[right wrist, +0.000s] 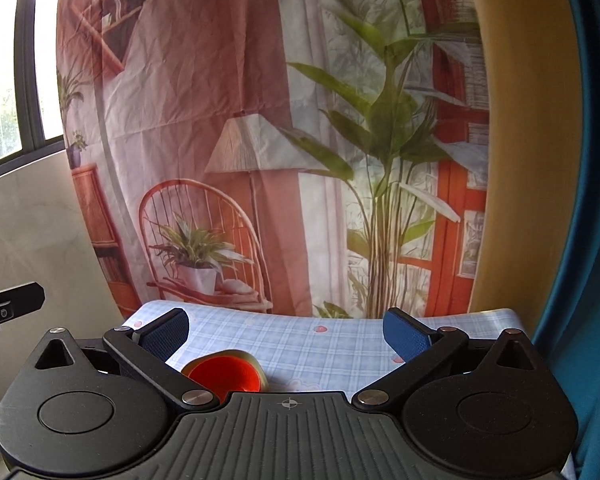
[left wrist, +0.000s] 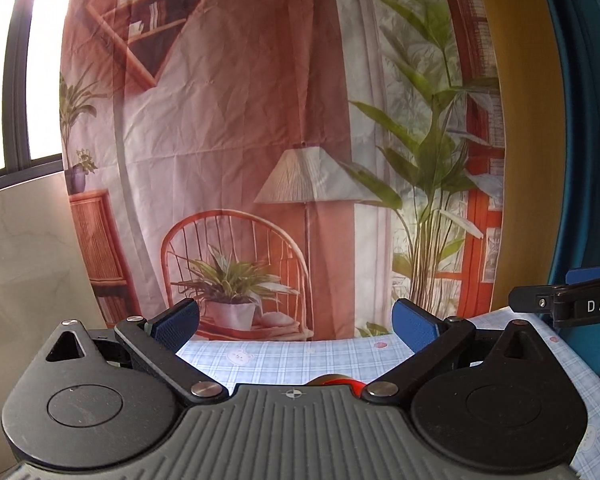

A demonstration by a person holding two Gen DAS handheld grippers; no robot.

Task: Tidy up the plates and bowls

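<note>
Red bowl (right wrist: 224, 374) on checked tablecloth (right wrist: 300, 344), nothing visible inside.

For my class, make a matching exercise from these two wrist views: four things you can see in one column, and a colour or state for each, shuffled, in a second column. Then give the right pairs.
Things
1. bowl
2. tablecloth
3. left gripper
4. curtain

Colour or state
A. pale blue check
B. red inside
C. teal, hanging at the right edge
D. jaws wide apart, nothing between them

Pairs: 1-B, 2-A, 3-D, 4-C
</note>
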